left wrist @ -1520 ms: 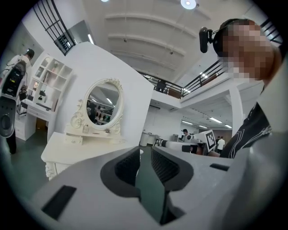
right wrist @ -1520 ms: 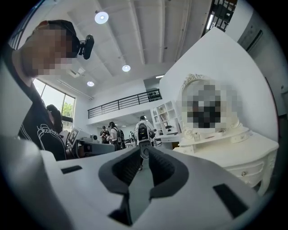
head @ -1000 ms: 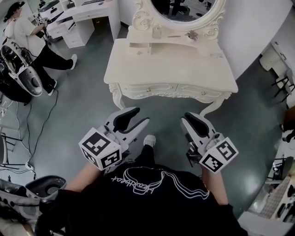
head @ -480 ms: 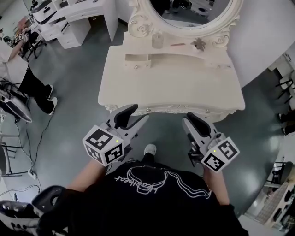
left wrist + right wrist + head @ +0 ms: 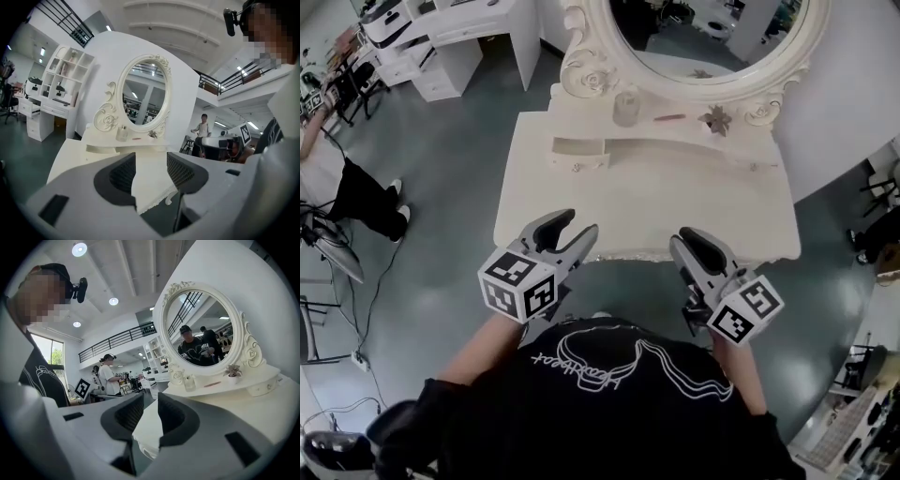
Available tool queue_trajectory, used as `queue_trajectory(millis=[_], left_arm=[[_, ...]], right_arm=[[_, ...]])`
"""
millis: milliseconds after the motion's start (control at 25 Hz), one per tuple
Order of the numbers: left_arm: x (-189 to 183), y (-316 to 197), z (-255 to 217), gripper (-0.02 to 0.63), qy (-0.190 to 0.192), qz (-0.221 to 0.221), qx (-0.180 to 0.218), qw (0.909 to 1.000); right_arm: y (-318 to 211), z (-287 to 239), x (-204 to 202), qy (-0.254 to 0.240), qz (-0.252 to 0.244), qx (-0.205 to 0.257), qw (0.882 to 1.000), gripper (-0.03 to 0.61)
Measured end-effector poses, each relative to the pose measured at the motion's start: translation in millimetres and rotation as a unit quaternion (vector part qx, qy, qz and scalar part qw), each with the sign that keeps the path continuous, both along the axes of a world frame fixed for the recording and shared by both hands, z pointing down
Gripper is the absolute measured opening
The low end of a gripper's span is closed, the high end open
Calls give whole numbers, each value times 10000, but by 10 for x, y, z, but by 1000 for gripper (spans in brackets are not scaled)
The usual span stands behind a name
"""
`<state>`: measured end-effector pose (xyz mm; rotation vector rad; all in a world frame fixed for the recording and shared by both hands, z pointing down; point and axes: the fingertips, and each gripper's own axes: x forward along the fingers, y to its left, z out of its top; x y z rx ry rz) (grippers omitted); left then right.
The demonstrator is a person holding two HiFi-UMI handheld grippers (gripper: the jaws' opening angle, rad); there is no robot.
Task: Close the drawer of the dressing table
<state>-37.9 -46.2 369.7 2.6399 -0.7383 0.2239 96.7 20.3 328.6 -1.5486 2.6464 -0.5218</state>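
Observation:
The cream dressing table (image 5: 675, 202) with its oval mirror (image 5: 703, 37) stands right in front of me. On its raised back shelf, at the left, a small drawer (image 5: 579, 150) is pulled out; the left gripper view shows the drawer (image 5: 100, 148) too. My left gripper (image 5: 572, 228) hovers over the table's front edge at the left. Its jaws are opening, with nothing between them (image 5: 150, 164). My right gripper (image 5: 686, 242) sits over the front edge at the right, open and empty (image 5: 150, 411). Both point toward the mirror, well short of the drawer.
A glass bottle (image 5: 625, 106), a red stick (image 5: 670, 117) and a small plant (image 5: 715, 119) stand on the back shelf. White desks (image 5: 459, 37) and a person (image 5: 356, 178) are at the far left. Dark chairs (image 5: 877, 234) stand at the right.
Both grippers and my view moved forward to the table, so the jaws now reach over its front edge. The left jaws have spread wider.

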Motion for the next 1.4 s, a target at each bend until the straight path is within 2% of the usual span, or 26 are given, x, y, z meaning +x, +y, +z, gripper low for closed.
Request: queue_trajectory(millis=[440, 800, 1160, 1400], left_arm=[[-119, -463, 292, 195, -448, -575, 216, 9971], [-60, -755, 661, 195, -752, -928, -1, 9928], [53, -1217, 1064, 193, -1097, -1287, -342, 9850], [94, -1445, 1293, 193, -1345, -1543, -426, 9779]], right_arm=[[-295, 127, -26, 118, -251, -114, 9996, 82], [-709, 225, 97, 28, -559, -215, 9982, 81], [-1256, 393, 287, -4, -884, -494, 9949, 81], [-1515, 538, 336, 7, -1087, -715, 9915, 81]])
